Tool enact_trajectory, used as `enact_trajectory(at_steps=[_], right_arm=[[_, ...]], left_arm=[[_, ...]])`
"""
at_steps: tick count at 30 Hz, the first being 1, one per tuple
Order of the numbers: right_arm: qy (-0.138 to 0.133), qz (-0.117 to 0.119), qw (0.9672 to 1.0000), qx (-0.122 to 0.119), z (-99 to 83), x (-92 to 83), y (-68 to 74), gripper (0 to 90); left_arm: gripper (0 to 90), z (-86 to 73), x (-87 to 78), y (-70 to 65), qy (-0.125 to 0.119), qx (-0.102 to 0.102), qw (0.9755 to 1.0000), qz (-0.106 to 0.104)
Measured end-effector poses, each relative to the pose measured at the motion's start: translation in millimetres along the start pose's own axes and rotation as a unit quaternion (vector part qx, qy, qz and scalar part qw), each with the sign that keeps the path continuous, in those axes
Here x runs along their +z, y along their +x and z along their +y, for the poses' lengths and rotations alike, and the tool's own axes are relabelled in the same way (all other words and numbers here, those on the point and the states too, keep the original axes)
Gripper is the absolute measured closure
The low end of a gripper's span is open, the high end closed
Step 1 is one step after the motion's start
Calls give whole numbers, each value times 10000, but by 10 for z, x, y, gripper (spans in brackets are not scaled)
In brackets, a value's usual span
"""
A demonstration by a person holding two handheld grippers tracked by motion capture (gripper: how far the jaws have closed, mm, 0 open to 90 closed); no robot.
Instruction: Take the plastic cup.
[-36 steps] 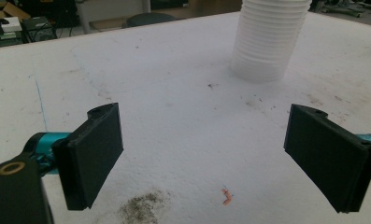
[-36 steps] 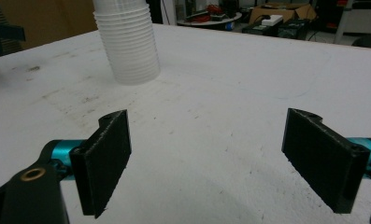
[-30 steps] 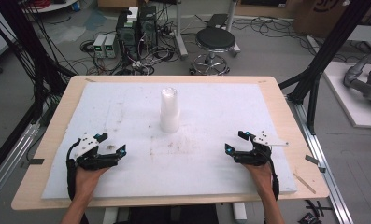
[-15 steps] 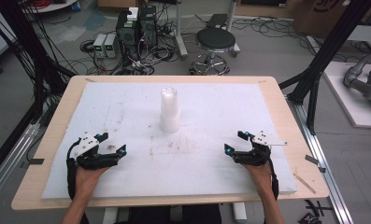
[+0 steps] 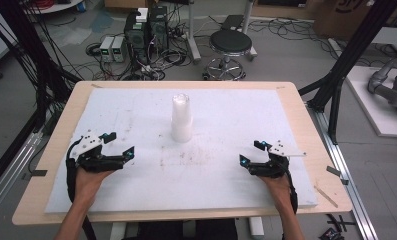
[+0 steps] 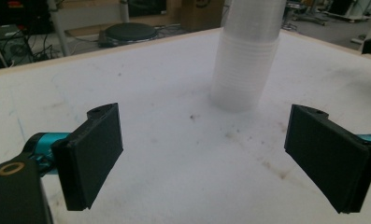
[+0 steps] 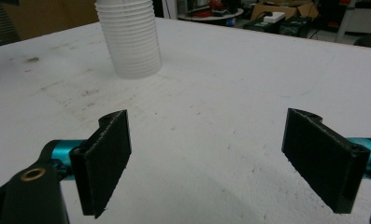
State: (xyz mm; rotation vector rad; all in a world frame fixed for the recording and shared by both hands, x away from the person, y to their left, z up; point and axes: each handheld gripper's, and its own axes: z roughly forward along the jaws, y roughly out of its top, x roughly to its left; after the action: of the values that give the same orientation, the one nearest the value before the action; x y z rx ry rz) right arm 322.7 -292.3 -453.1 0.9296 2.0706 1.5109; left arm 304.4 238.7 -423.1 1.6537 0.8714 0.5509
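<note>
A stack of cups [image 5: 181, 119] stands upright mid-tabletop [image 5: 286, 95]. The left hand-held gripper [image 5: 120, 145] and the right hand-held gripper [image 5: 251, 152] flank it nearer the person, well apart from it, both released and holding nothing.

Readable text: none can be made out in any view.
Cardboard box [image 5: 347, 11], floor at far right in the high view: part of a dark printed mark is seen, cut off by the frame edge and too blurred to be read.
Cardboard box [image 6: 203, 13], behind the table in the left gripper view: a small dark print is seen, too small to be read.
Stack of cups [image 5: 181, 118]: no print is seen on it.
Jaw pads, both gripper views: no marks or numbers are seen.
</note>
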Motion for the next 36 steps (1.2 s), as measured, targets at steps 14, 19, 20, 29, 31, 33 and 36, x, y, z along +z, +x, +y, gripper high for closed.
enact_trajectory(at_steps=[14,19,20,29,31,33,36], right_arm=[[42,34,10000,-5,4,6,-5,156],[12,7,10000,-50,1,2,7,156],[19,15,10000,-53,2,-1,8,156],[37,17,10000,-47,3,5,3,156],[33,27,10000,-44,3,5,2,156],[21,23,10000,-53,3,4,-1,156],[30,29,10000,-46,3,3,2,156]], left_arm=[[112,772,313,-92,87,454,9974,-557],[112,964,434,-74,191,595,9952,-750],[112,1005,462,-69,216,612,9948,-783],[113,1395,776,-49,583,758,9875,-1254],[112,1436,860,-56,694,761,9853,-1364],[113,1468,945,-71,828,829,9829,-1421],[112,1520,1067,-93,1007,902,9795,-1492]])
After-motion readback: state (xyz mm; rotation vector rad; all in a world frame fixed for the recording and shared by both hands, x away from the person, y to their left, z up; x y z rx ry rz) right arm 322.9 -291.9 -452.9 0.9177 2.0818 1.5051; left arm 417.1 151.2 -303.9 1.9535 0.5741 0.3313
